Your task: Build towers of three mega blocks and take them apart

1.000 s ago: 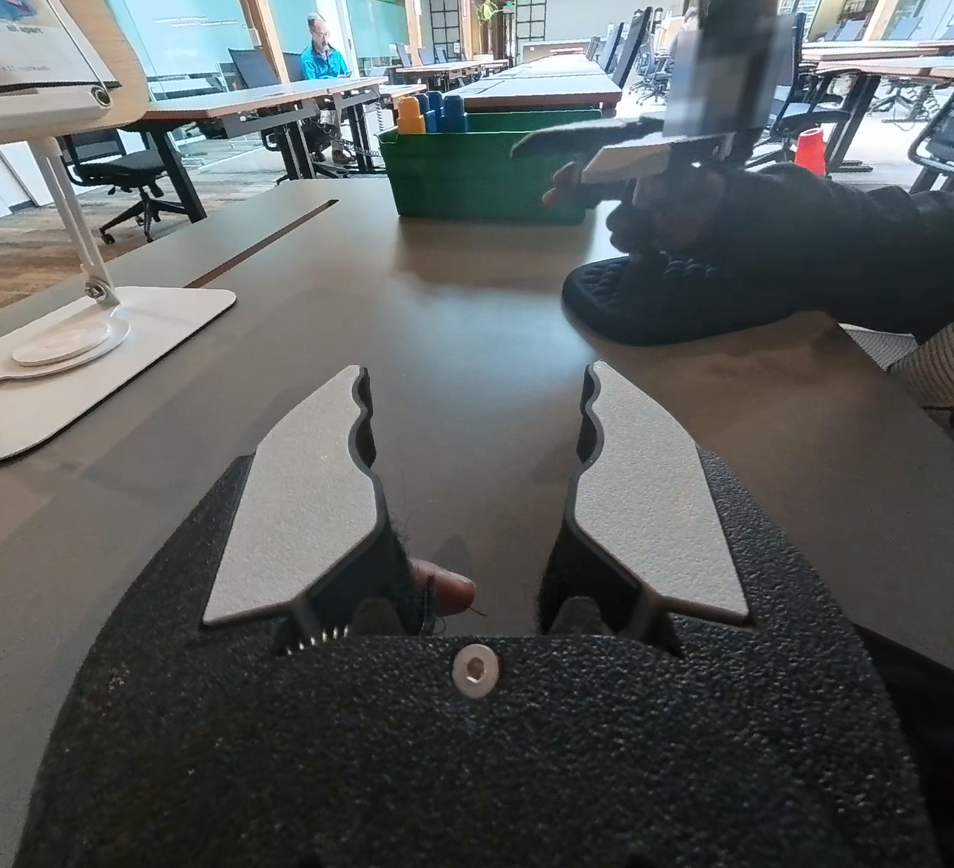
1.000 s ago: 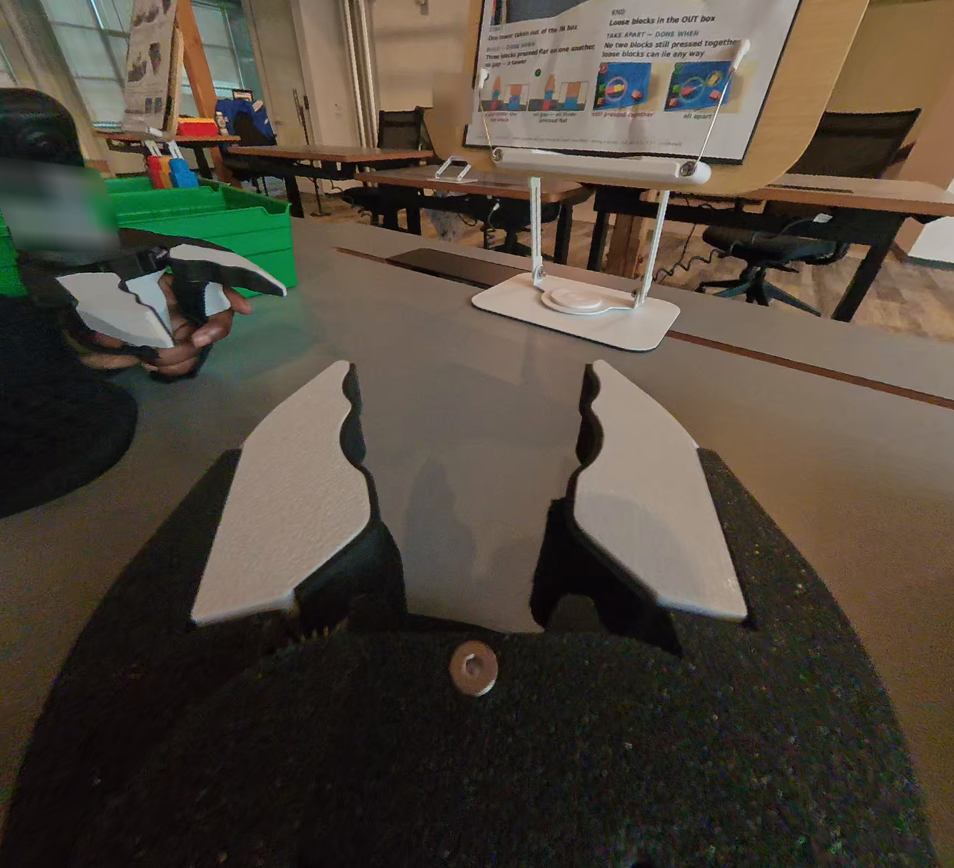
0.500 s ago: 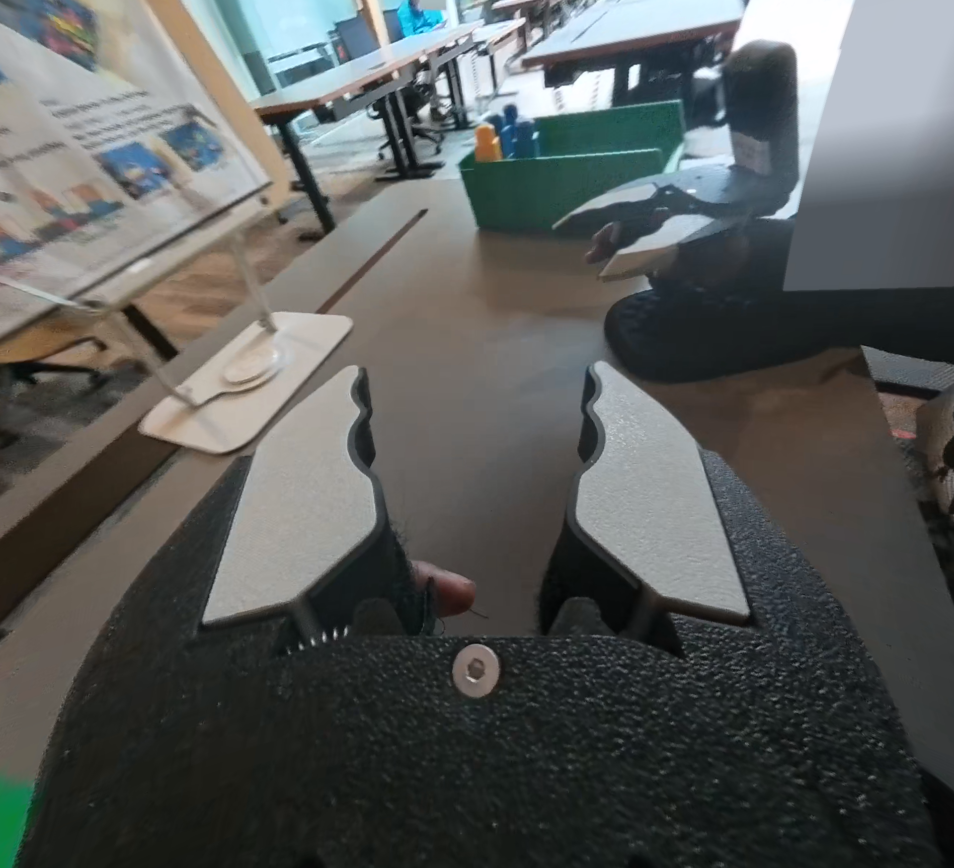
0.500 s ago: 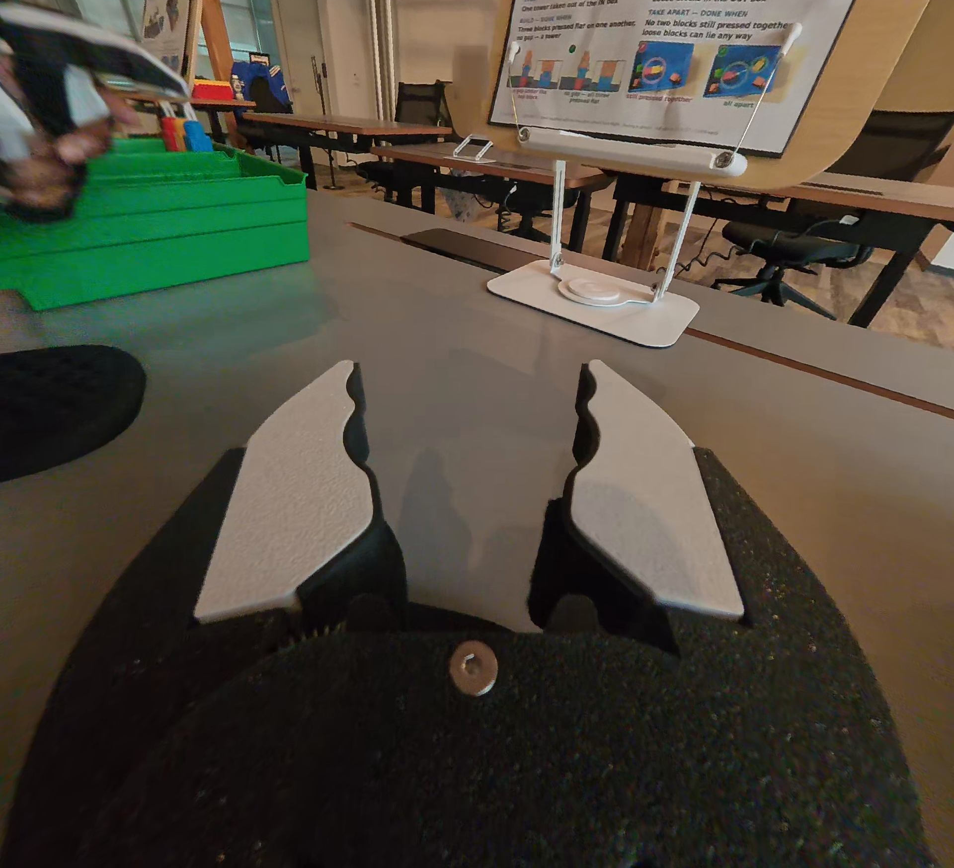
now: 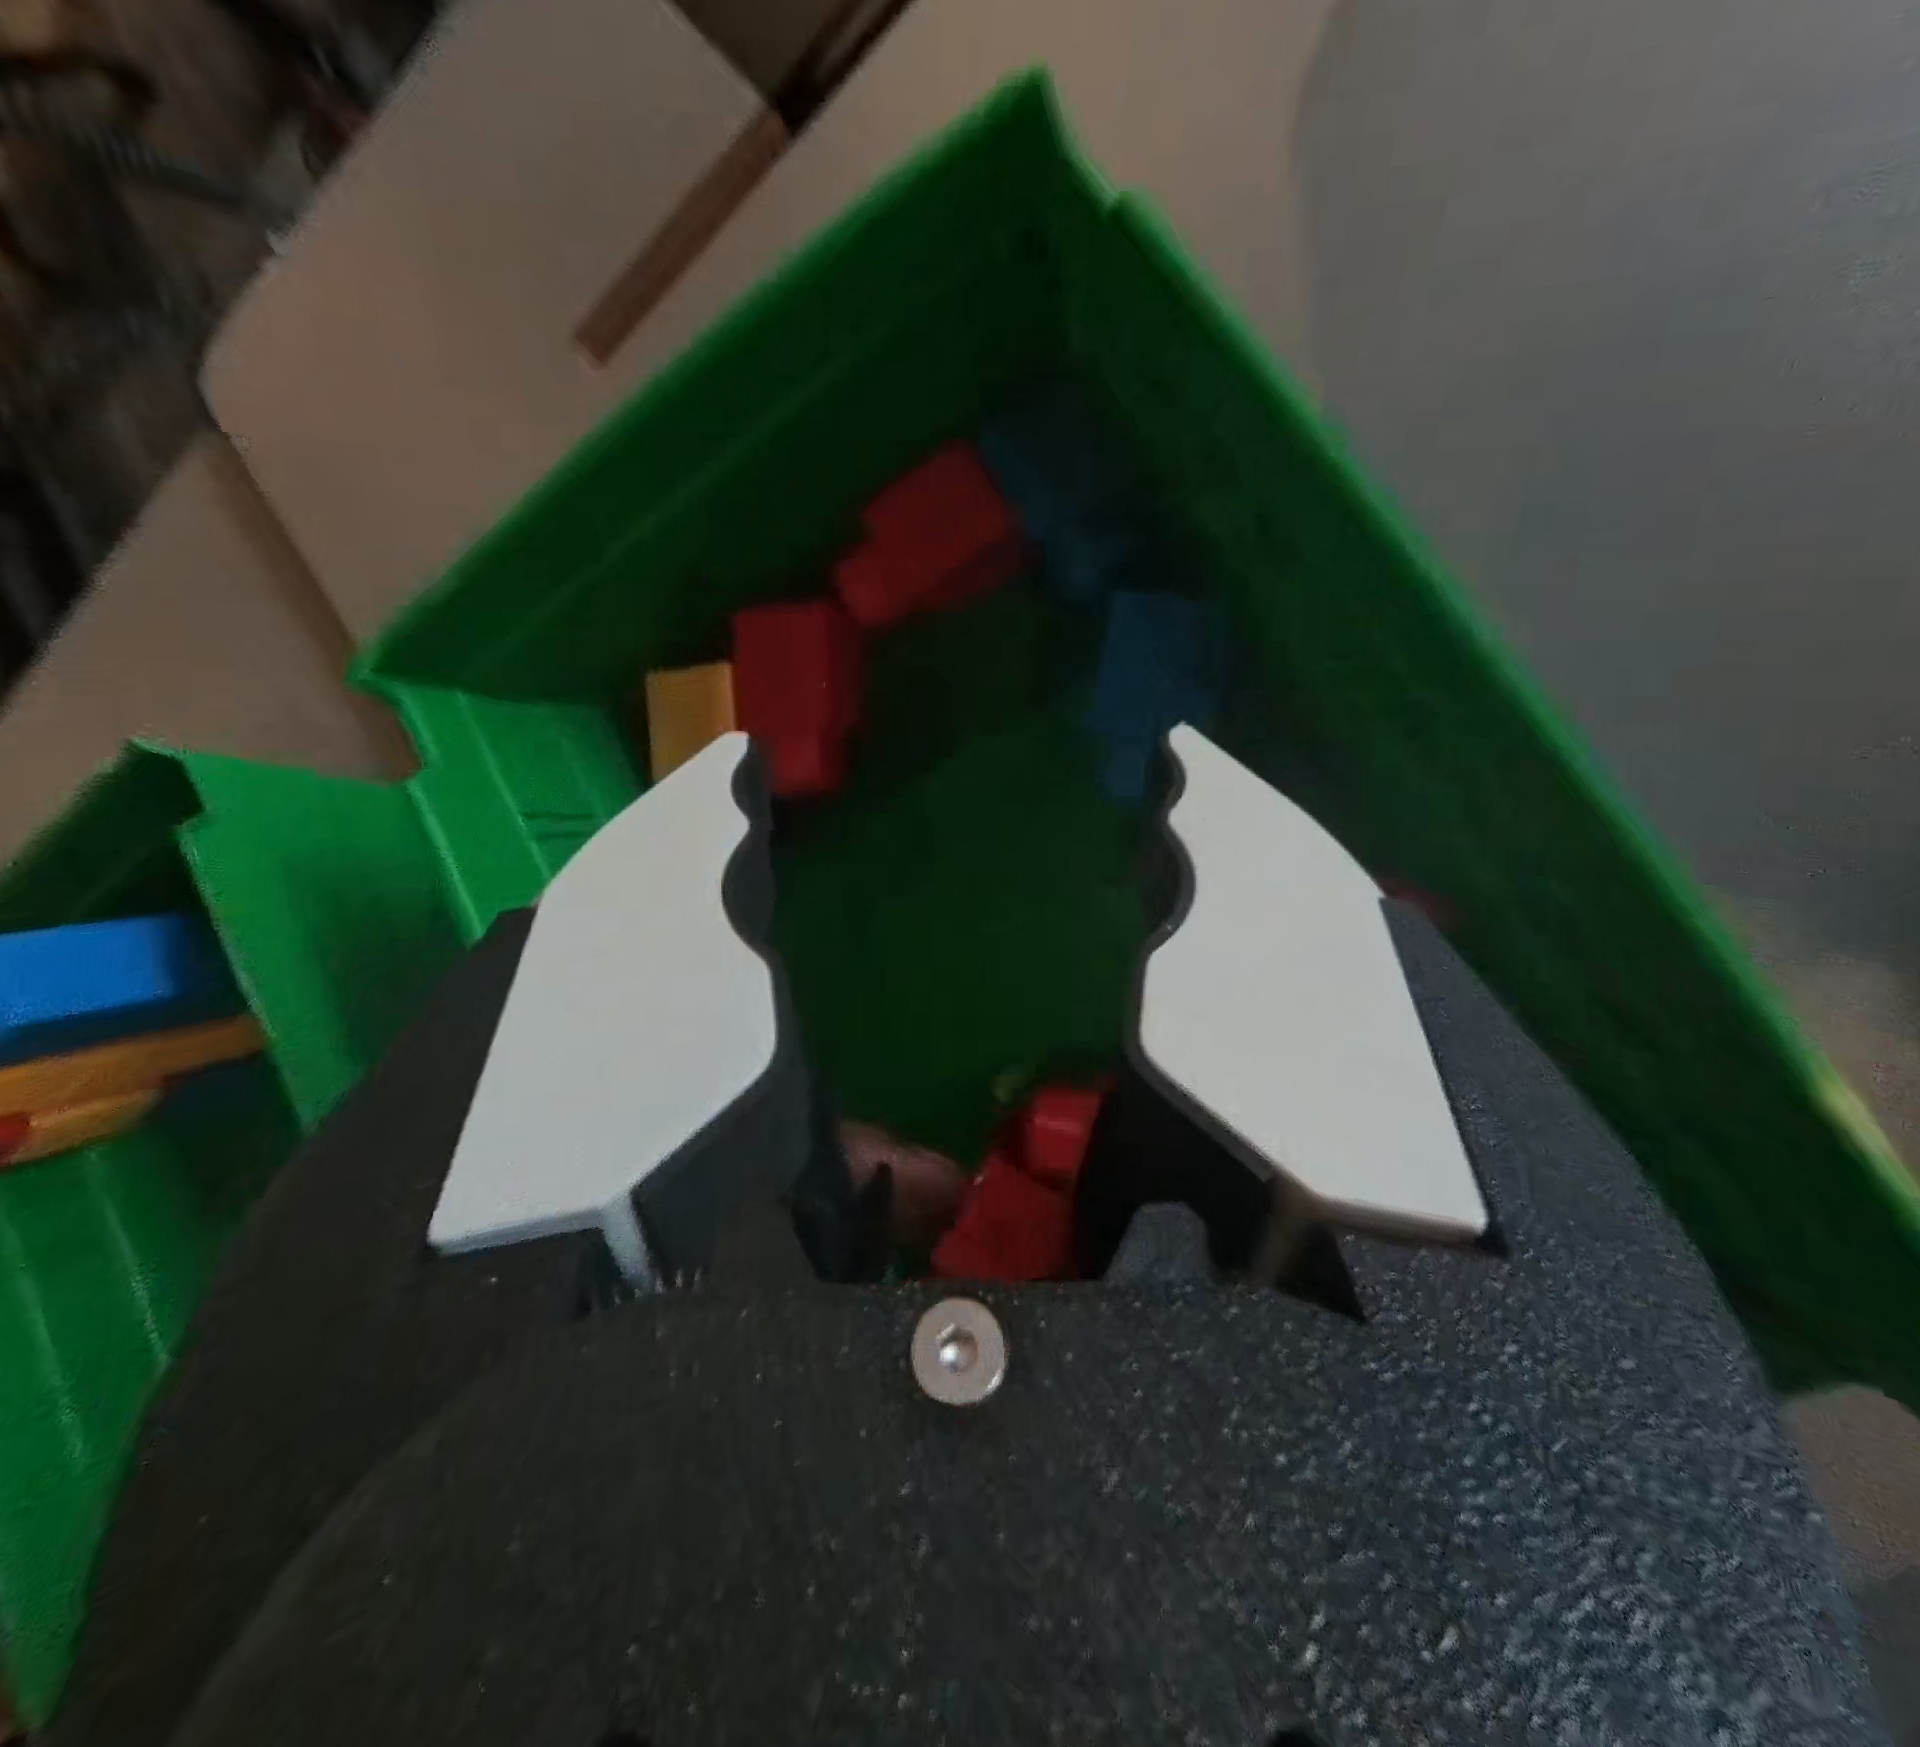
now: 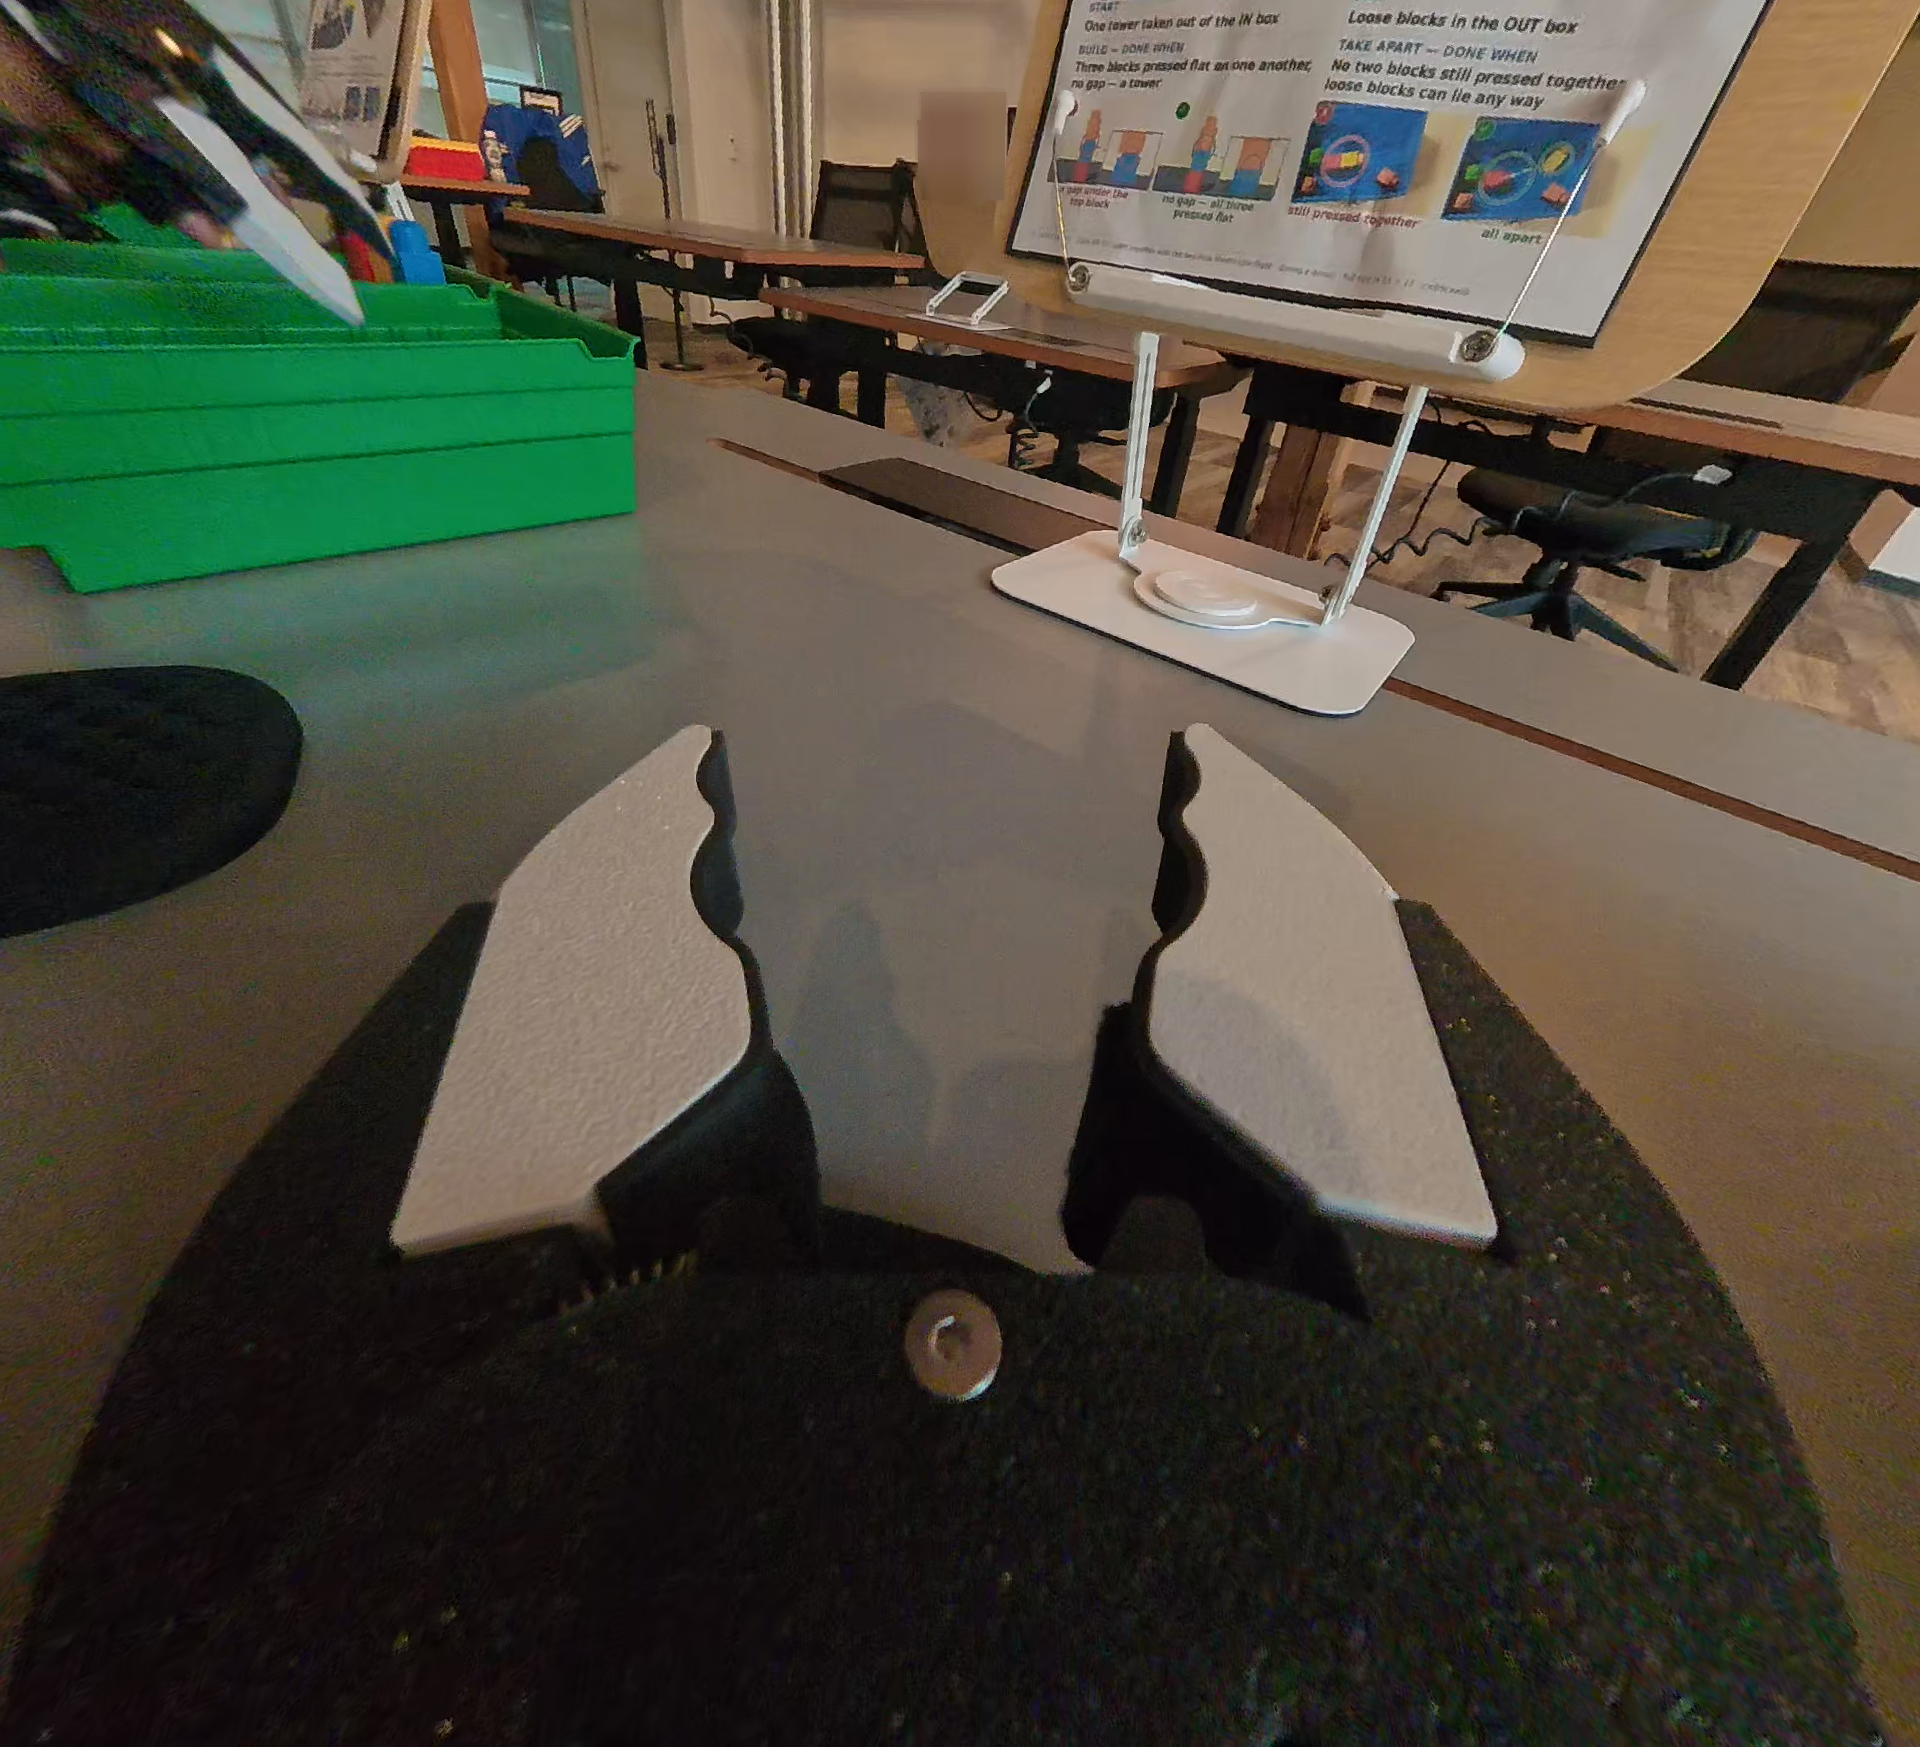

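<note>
Grey table point(image 6: 935, 658); left hand-held gripper point(image 5: 958, 741), jaws apart, above green bin point(image 5: 1351, 554) of blocks point(image 5: 795, 695).

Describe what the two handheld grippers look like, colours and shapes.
Both match: the left gripper and right gripper each have two pale grey, tapering fingers with wavy black inner edges, mounted on a rough black textured body with a silver screw at centre.

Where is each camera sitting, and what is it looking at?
Left wrist view: rides the left gripper, tilted down into a green bin of red and blue blocks; its open fingers show.
Right wrist view: rides the right gripper, low over the grey table, facing an instruction board; its open fingers show.
Shared: green bin, left gripper.
</note>
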Available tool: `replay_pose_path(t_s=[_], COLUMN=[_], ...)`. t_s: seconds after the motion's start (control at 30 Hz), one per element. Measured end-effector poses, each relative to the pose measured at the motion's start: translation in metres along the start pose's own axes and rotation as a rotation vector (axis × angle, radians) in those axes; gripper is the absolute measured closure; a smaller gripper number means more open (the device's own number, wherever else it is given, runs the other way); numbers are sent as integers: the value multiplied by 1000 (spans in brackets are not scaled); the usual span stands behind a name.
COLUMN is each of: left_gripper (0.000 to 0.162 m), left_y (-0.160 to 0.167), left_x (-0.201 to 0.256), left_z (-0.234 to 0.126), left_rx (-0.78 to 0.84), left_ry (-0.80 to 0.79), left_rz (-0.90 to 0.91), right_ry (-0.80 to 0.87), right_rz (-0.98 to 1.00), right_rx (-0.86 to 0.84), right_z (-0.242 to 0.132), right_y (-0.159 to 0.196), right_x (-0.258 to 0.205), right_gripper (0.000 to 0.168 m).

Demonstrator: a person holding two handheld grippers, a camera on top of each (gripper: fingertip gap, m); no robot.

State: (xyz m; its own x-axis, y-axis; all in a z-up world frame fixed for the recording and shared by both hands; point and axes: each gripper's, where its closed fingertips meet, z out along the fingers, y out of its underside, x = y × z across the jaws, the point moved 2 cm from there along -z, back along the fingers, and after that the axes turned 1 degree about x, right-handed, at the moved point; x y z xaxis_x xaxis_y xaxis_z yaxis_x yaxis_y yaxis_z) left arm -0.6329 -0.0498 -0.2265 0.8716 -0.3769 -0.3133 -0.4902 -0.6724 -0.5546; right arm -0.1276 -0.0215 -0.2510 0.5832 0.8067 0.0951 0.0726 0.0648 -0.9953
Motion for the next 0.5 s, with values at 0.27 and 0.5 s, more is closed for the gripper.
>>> replay_pose_path(t_s=[0.27,0.5], left_gripper=[90,93], left_y=[41,56], left_x=[-28,-36], left_z=[68,93], left_rx=[-165,-262], left_ry=[-4,-41], left_rz=[-105,-91], right_ry=[-5,-3], right_rz=[3,12], right_rx=[-8,-8], right_z=[1,1], right_y=[1,1], right_x=[0,1], right_gripper=[90,90])
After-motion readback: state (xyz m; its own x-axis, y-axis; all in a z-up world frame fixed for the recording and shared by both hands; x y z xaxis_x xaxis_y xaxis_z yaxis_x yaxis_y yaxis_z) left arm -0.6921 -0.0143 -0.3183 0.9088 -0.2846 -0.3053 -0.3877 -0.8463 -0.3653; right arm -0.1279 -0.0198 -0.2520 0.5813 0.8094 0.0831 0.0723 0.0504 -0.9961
